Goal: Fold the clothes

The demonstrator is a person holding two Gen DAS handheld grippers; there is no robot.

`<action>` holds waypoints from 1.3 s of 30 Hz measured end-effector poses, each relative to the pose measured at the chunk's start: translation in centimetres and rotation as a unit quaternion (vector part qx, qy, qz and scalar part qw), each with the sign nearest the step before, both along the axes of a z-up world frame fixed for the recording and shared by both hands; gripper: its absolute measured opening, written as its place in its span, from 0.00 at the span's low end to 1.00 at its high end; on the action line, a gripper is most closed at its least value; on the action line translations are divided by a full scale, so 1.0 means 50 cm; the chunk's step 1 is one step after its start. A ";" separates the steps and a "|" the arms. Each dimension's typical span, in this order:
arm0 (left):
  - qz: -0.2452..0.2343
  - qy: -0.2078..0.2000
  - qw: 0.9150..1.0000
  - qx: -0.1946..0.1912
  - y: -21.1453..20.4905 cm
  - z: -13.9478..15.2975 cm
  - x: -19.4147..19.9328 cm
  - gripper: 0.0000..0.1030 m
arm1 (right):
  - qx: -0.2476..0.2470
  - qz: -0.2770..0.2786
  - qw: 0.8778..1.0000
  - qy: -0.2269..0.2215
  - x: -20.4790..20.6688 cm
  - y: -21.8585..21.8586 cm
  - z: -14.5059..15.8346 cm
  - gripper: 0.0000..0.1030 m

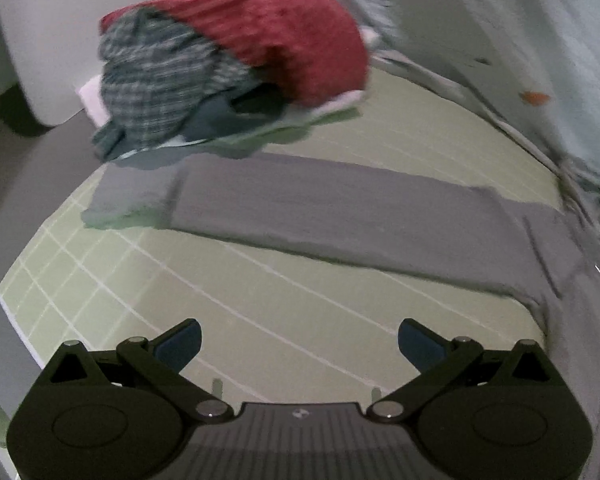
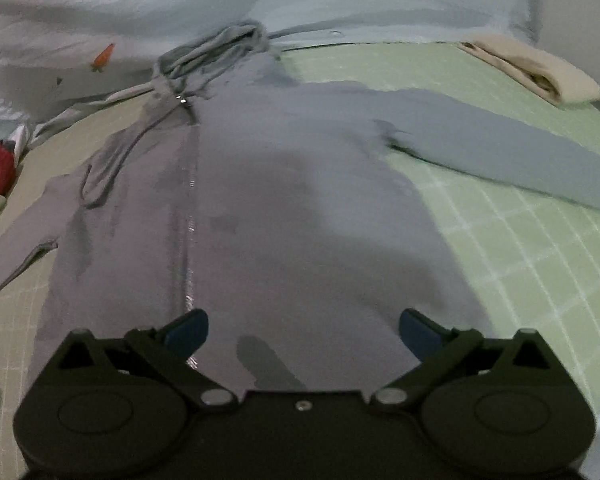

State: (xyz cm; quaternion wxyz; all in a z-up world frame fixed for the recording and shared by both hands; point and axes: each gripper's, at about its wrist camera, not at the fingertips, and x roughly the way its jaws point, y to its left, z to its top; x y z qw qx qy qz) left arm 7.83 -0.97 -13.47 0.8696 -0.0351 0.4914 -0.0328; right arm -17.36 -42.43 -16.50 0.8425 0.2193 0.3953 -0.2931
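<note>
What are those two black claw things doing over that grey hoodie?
A person is folding clothes with a claw in each hand. The grey zip hoodie lies spread flat on the green grid mat, sleeves out to the sides. The right gripper hovers open above its body, and the left gripper hovers open near one sleeve. Neither is holding anything. A pile of unfolded clothes waits behind.
</note>
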 end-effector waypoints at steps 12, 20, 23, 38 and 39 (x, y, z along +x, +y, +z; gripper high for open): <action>0.093 0.012 0.996 -0.005 0.119 -0.048 0.156 1.00 | -0.041 -0.007 0.998 0.045 0.114 0.019 -0.039 1.00; 0.159 0.035 0.986 -0.016 0.178 -0.097 0.222 1.00 | -0.075 -0.032 0.997 0.013 0.101 0.044 -0.045 1.00; 0.176 0.033 0.984 -0.001 0.182 -0.102 0.234 0.99 | -0.081 -0.040 0.996 0.008 0.103 0.046 -0.046 1.00; 0.075 -0.018 0.995 0.066 0.073 -0.055 0.204 0.08 | -0.098 -0.051 0.994 -0.005 0.102 0.055 -0.050 1.00; 0.059 -0.030 0.995 0.071 0.053 -0.046 0.196 0.05 | -0.098 -0.051 0.994 -0.006 0.102 0.056 -0.050 1.00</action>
